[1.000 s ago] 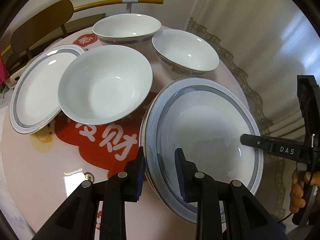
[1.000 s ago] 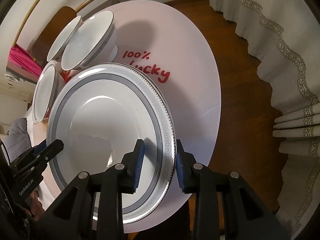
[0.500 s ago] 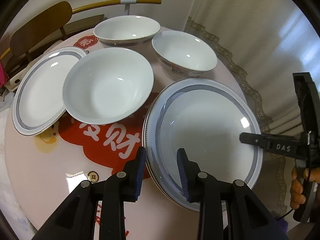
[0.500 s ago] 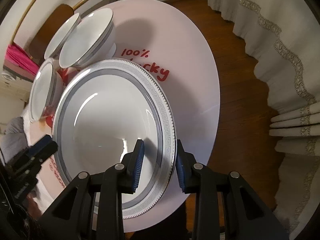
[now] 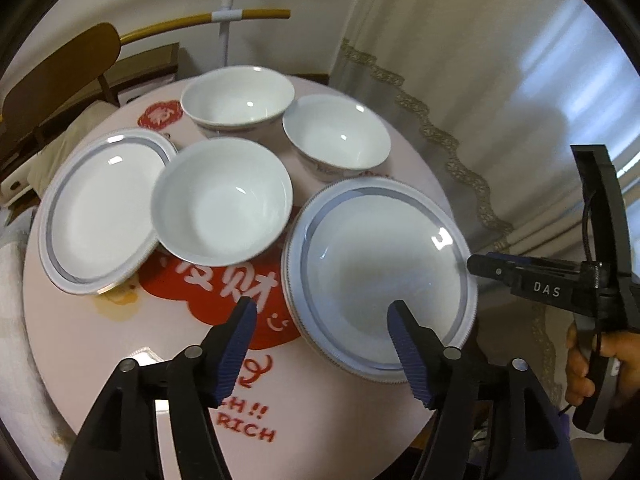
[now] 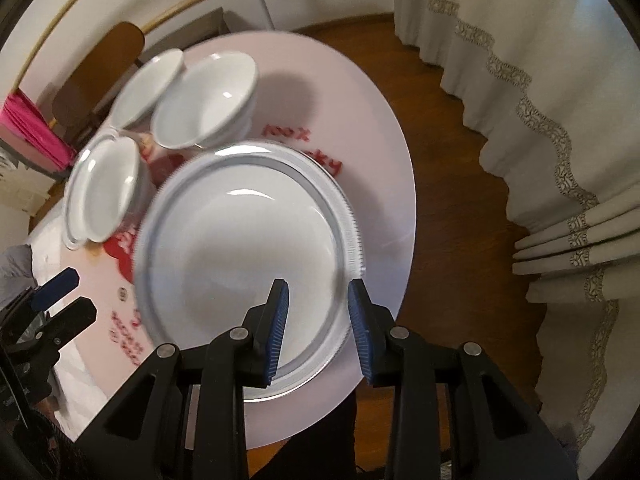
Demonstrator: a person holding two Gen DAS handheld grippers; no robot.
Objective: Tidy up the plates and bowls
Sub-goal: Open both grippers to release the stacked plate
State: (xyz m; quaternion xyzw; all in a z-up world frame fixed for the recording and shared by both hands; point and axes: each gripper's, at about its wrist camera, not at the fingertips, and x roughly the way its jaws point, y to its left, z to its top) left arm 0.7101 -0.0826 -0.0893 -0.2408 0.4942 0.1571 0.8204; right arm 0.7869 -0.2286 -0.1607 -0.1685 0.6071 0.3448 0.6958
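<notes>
A stack of blue-rimmed plates [image 5: 380, 264] lies flat on the round pink table [image 5: 100, 340], near its right edge; it also shows in the right wrist view [image 6: 248, 240]. My left gripper [image 5: 320, 320] is open, its jaws wide apart above the stack's near rim. My right gripper [image 6: 316, 304] is open and hovers over the stack's rim, holding nothing; it shows at the right of the left wrist view [image 5: 480, 266]. Another blue-rimmed plate [image 5: 96, 216] lies at the left. Three white bowls [image 5: 222, 200] [image 5: 238, 98] [image 5: 336, 136] stand behind.
A cream curtain [image 6: 540, 100] hangs to the right over a wooden floor [image 6: 460, 200]. A wooden chair [image 5: 60, 68] and a white pole [image 5: 228, 12] stand behind the table. Red lettering marks the tabletop [image 5: 240, 280].
Both grippers let go of the plate's rim and pulled back and up. My left gripper's jaws opened wide. The plate now rests flat on the stack.
</notes>
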